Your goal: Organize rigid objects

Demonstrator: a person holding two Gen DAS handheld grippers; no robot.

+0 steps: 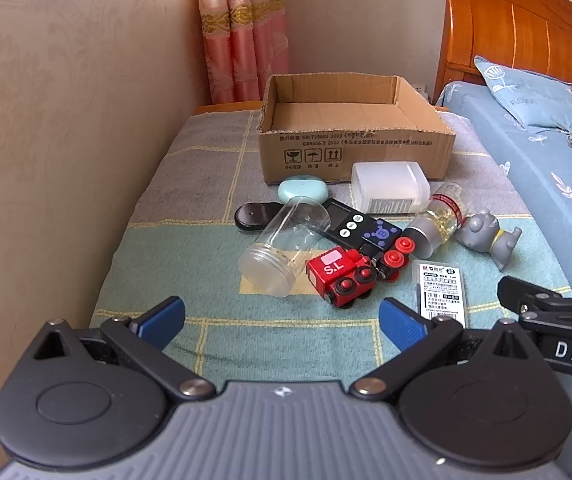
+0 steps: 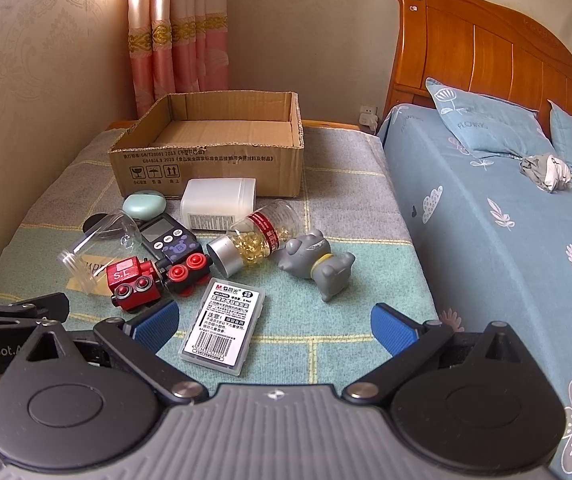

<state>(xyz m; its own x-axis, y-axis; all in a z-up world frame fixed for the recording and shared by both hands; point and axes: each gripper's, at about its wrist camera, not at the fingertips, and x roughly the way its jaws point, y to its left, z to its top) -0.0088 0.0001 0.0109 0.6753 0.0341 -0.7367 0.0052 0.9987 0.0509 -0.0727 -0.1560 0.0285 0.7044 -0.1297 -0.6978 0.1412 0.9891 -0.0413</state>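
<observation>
An empty cardboard box point(image 1: 350, 136) point(image 2: 210, 160) stands at the back of a checked blanket. In front of it lie a red toy train point(image 1: 342, 276) point(image 2: 134, 282), a clear jar point(image 1: 282, 246) point(image 2: 94, 246), a white bottle point(image 1: 390, 188) point(image 2: 218, 202), a capsule bottle point(image 1: 440, 220) point(image 2: 258, 238), a grey figurine point(image 1: 486, 238) point(image 2: 314, 262), a black gadget point(image 1: 362, 230) point(image 2: 170, 240), a teal case point(image 1: 302, 190) point(image 2: 144, 206) and a flat refill case point(image 1: 440, 290) point(image 2: 224, 328). My left gripper point(image 1: 282, 320) hangs open short of the train. My right gripper point(image 2: 274, 322) is open, with the refill case between its fingers, untouched.
A papered wall runs along the left, with pink curtains point(image 1: 242, 36) behind the box. A bed point(image 2: 486, 216) with blue bedding and a wooden headboard point(image 2: 486, 52) borders the blanket on the right. A black oval object point(image 1: 254, 216) lies beside the jar.
</observation>
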